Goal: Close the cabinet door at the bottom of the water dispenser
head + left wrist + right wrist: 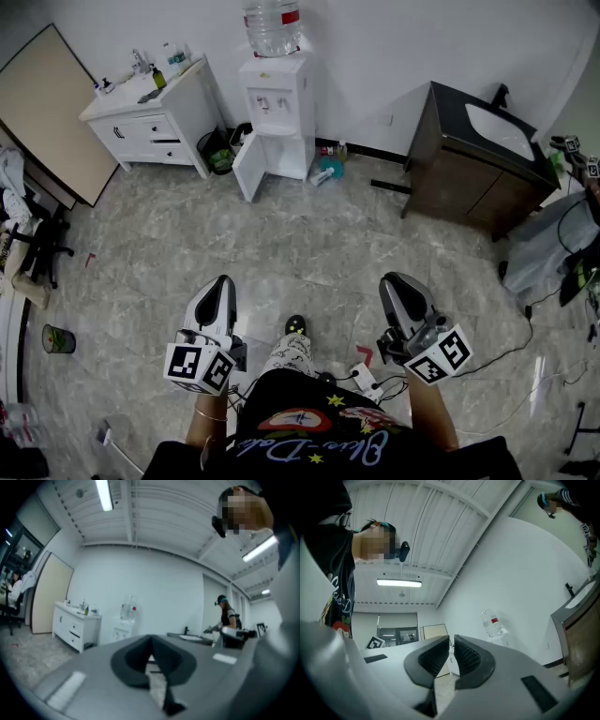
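The white water dispenser [278, 103] stands against the far wall with a bottle [272, 23] on top. Its bottom cabinet door [248, 167] hangs open, swung out to the left. Both grippers are held low and near me, far from the dispenser. My left gripper [217, 289] and right gripper [398, 284] are shut on nothing. In the left gripper view the dispenser [123, 629] shows small beyond the shut left gripper [151, 641]. The right gripper view looks upward, and the bottle [492, 622] shows to the right of the right gripper [451, 641].
A white dresser [150, 117] stands left of the dispenser, with a dark bin [220, 155] between them. A dark vanity with a sink [478, 159] is at the right. Cables [525, 328] trail on the floor at the right. Another person [227, 616] stands by the vanity.
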A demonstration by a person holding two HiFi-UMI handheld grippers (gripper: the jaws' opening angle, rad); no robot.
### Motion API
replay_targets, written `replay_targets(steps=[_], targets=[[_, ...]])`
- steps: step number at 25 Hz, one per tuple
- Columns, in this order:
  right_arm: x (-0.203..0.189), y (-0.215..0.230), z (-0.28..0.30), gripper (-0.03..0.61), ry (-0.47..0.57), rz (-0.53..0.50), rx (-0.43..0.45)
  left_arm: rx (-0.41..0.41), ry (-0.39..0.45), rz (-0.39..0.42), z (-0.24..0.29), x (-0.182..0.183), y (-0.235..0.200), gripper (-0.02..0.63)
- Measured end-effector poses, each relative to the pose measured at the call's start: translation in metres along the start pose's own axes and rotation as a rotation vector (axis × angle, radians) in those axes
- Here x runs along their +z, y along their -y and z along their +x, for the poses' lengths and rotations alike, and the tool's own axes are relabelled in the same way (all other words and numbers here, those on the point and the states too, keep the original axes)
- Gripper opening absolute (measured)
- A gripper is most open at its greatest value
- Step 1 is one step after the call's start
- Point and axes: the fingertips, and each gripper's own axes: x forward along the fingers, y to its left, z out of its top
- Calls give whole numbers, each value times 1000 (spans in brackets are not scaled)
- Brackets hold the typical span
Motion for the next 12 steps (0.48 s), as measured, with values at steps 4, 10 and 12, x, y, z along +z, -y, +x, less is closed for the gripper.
replay_targets(steps=[4, 10, 12], targets=[[-21, 29, 31, 18, -22, -7, 5, -1, -2, -75, 45, -19, -29, 0], [-50, 84, 149, 18, -53, -36, 38, -72, -64, -18, 149, -26, -81, 2], [-58, 104, 198, 18, -69, -35, 33, -100, -69, -12, 184, -19, -104, 2]])
